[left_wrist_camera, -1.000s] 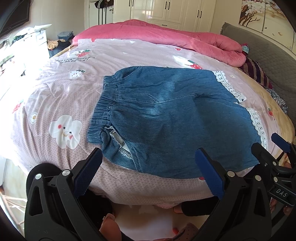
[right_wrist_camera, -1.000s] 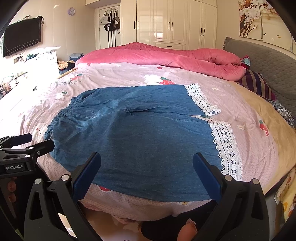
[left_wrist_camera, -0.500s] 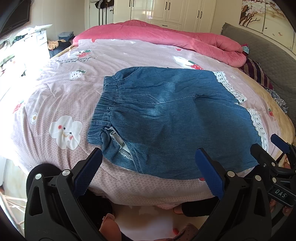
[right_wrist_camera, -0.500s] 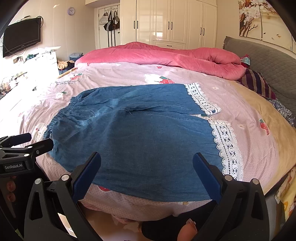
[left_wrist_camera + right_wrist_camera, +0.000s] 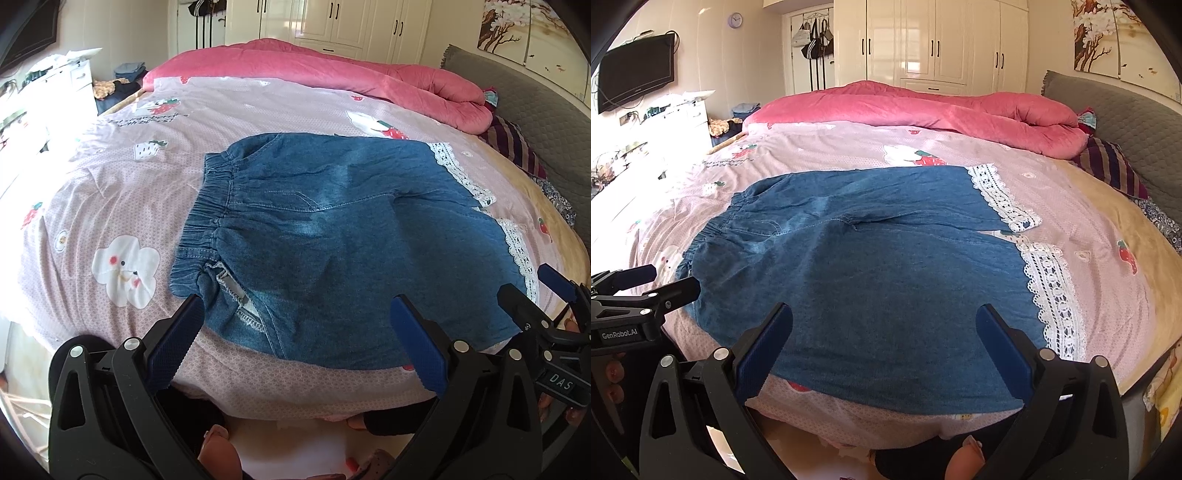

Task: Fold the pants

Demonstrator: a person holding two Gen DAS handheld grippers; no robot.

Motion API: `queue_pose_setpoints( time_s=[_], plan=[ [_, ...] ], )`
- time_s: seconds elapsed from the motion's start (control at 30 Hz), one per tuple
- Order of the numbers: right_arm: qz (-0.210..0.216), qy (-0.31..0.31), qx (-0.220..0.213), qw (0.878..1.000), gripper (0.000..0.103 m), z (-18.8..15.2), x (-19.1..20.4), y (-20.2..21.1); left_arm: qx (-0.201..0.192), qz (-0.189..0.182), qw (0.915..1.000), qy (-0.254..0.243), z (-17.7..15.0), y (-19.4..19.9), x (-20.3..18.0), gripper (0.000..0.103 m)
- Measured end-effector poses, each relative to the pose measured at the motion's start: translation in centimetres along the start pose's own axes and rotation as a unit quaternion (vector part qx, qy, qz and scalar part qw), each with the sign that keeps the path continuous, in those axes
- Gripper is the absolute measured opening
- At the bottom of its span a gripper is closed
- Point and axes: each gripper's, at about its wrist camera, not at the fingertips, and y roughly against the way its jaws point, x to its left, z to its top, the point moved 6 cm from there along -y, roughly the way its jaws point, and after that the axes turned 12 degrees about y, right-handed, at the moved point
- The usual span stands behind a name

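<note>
Two grippers, both spread wide and holding nothing: your left gripper (image 5: 295, 332) hangs over the waistband end, your right gripper (image 5: 884, 336) over the near leg. Denim pants (image 5: 871, 266) lie flat on the pink bedsheet (image 5: 1108, 229), lace hems (image 5: 1052, 291) toward the grey headboard (image 5: 1137, 122), unfolded.

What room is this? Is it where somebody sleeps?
Yes, it looks like a bedroom. There is a big bed with a rolled pink quilt, white wardrobes behind it, and a TV on the wall. Denim pants lie spread on the bed.
</note>
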Motion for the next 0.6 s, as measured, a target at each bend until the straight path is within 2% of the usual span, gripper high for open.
queue_pose_setpoints(
  time_s=[0.3,0.47,0.6],
  plan=[
    [0.037,0.016,0.011,0.999,0.099,2.6,-0.1,-3.3,0.025,-0.009,0.9996,0.002,2.2,-3.0,1.3,0.094],
    [0.075,0.020,0.018,0.997,0.099,5.1,0.2,-5.6,0.035,-0.010,0.9992,0.017,5.3,-5.2,3.5,0.094],
    [0.065,0.053,0.015,0.996,0.099,6.9,0.6,-7.4,0.028,0.005,0.9993,0.025,8.5,-6.8,5.4,0.094]
  ],
)
